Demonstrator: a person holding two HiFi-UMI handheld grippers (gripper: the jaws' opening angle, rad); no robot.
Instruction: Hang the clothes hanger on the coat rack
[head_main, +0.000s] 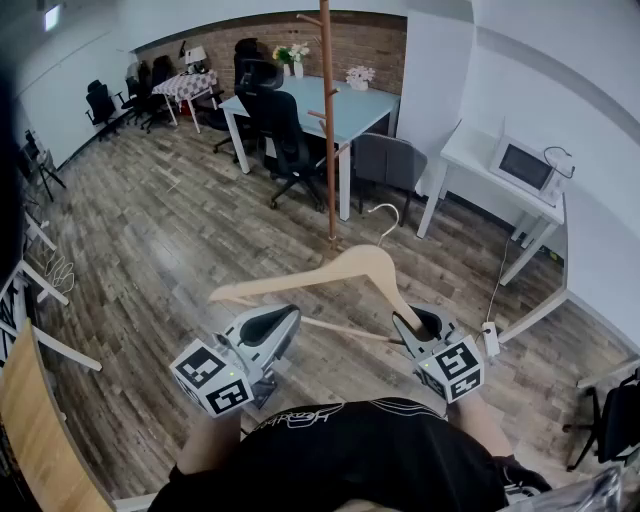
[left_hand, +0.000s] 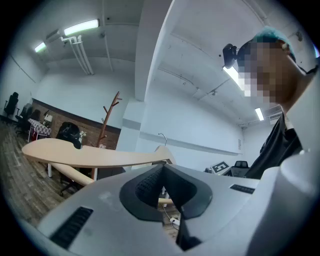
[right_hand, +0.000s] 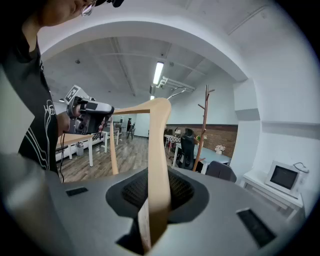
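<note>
A pale wooden clothes hanger with a metal hook is held up in front of me, hook pointing away. My right gripper is shut on its right arm; in the right gripper view the wood stands upright between the pads. My left gripper is beside the hanger's lower bar, its jaws shut with nothing between them. The brown wooden coat rack stands further off on the floor, by the desk. It also shows as coat rack and coat rack.
A light blue desk with black office chairs stands behind the rack, and a grey chair to its right. A white table carries a microwave. A power strip lies on the floor at right. White frame legs stand at left.
</note>
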